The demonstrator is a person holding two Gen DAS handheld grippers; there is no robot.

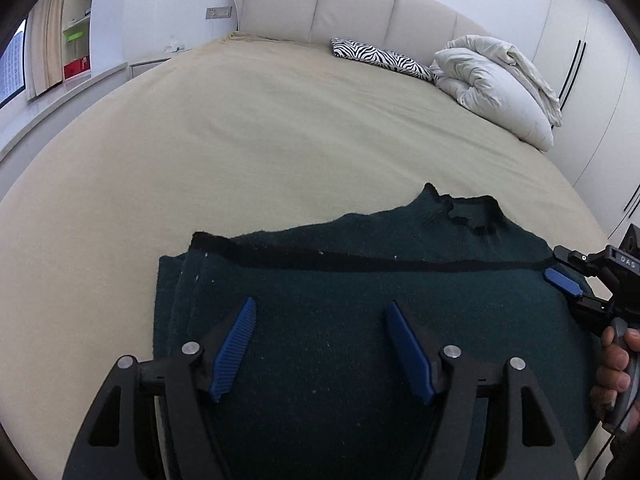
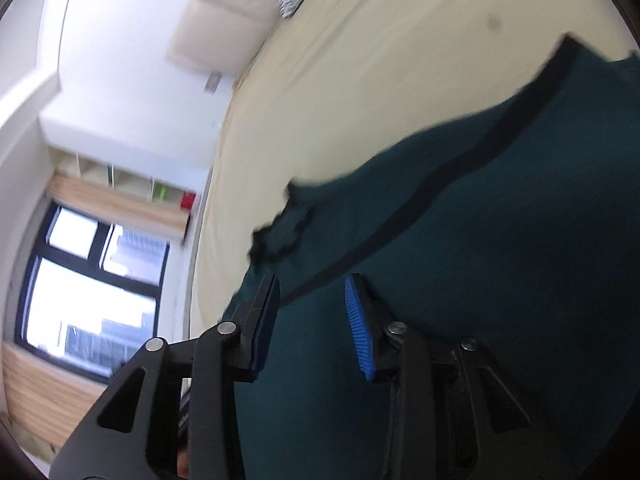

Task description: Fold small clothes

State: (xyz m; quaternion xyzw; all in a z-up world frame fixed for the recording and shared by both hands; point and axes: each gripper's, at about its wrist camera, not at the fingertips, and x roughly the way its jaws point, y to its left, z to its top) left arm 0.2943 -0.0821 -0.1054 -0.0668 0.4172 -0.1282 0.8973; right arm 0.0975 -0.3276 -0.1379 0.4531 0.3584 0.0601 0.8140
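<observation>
Both tongs gape wide over the dark green sweater (image 1: pixel 360 320) on the bed (image 1: pixel 240 140): left gripper (image 1: pixel 322 308) centred, right gripper (image 1: pixel 560 280) at three o'clock.

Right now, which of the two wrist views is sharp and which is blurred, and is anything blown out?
Left wrist view: sharp, evenly lit, strong fisheye bending of the bed; knit of the dark green sweater readable. Right wrist view: rolled sideways and motion-blurred, the sweater's edges smeared; the window is overexposed to white.
</observation>
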